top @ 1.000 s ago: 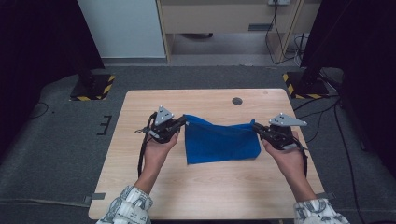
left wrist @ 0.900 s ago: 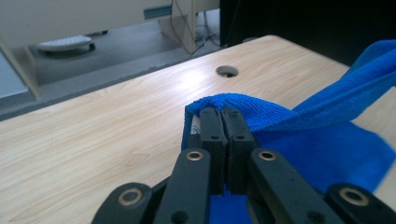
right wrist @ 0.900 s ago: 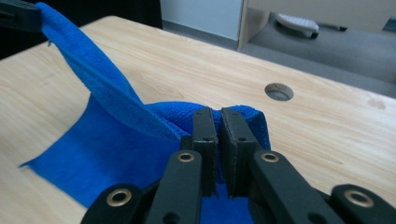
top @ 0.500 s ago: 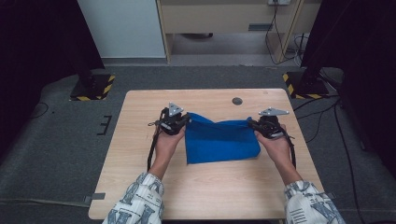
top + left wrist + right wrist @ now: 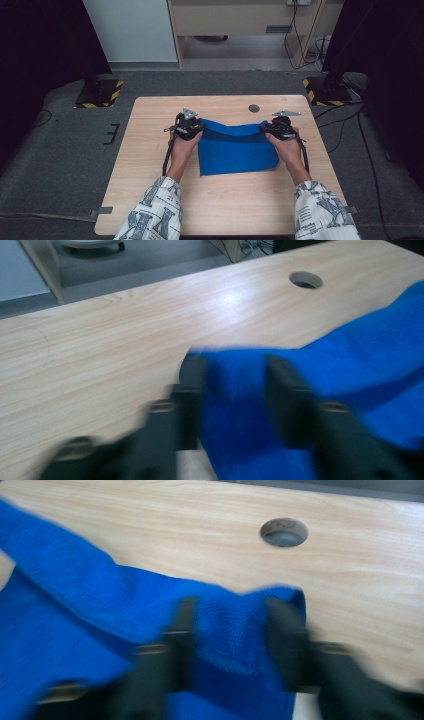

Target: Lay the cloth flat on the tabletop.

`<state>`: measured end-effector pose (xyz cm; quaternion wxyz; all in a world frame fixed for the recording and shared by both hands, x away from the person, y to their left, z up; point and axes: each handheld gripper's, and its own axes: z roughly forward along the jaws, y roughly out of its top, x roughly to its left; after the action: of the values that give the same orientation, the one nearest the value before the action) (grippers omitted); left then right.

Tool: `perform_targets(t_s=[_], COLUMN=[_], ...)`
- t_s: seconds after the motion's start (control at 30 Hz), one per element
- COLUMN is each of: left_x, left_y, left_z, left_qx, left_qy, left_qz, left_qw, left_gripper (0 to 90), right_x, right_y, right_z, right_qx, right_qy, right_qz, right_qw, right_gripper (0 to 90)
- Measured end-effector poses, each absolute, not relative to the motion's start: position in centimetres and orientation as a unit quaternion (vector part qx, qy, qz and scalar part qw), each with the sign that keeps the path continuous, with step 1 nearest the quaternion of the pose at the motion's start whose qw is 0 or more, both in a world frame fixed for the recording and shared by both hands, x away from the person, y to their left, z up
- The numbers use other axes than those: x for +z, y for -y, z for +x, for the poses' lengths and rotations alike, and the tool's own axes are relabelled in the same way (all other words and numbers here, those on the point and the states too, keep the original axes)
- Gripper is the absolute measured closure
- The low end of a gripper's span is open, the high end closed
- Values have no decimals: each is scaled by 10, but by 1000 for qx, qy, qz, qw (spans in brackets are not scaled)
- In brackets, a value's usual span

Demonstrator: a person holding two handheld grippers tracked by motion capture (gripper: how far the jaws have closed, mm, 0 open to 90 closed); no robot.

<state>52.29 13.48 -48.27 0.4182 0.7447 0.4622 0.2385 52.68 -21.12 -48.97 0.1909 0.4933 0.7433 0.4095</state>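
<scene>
The blue cloth (image 5: 237, 147) lies mid-desk (image 5: 150, 190), its long axis left to right, each far corner pinched by a clamped gripper, left gripper (image 5: 190, 127) and right gripper (image 5: 276, 129), with the folded edge sagging between them

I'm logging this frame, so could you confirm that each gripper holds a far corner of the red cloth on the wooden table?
Not quite: the cloth is blue, not red, as the high view shows. The rest stands: the left gripper and the right gripper each hold a far corner of it on the wooden table.
</scene>
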Motion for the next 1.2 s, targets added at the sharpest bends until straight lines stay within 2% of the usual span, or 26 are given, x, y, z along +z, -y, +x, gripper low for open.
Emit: perform_targets(t_s=[0.03, 0.07, 0.1, 0.3, 0.4, 0.43, 0.47, 0.57, 0.87, 0.97, 1.2], left_x=[-482, -481, -477, -470, -471, -474, -474, -484, -503, -512, -532], left_y=[-135, -135, -138, -143, -146, -147, -147, -150, -154, -154, -135], left_z=[523, 523, 521, 515, 504, 495, 495, 476, 435, 421, 417], left_qx=[248, 252, 254, 237, 232, 225, 225, 213, 202, 240, 222], left_qy=[-460, -459, -459, -462, -451, -445, -445, -437, -422, -422, -393], left_qz=[744, 741, 736, 740, 748, 755, 755, 766, 784, 782, 822], left_qw=[417, 420, 428, 427, 428, 426, 426, 420, 409, 391, 348], left_gripper=[411, 411, 368, 308, 281, 262, 257, 245, 240, 294, 268], right_x=[-489, -489, -486, -483, -486, -490, -490, -500, -510, -515, -523], right_y=[210, 210, 210, 213, 215, 216, 216, 220, 229, 233, 240], right_z=[531, 531, 531, 525, 514, 507, 507, 491, 454, 439, 429], right_qx=[420, 420, 417, 399, 397, 392, 392, 387, 384, 373, 368], right_qy=[-731, -731, -727, -743, -751, -759, -759, -767, -765, -770, -771], right_qz=[494, 494, 498, 491, 482, 477, 477, 473, 482, 480, 483], right_qw=[212, 212, 221, 219, 213, 207, 207, 193, 189, 196, 193], right_gripper=[340, 340, 261, 210, 244, 291, 291, 387, 472, 515, 547])
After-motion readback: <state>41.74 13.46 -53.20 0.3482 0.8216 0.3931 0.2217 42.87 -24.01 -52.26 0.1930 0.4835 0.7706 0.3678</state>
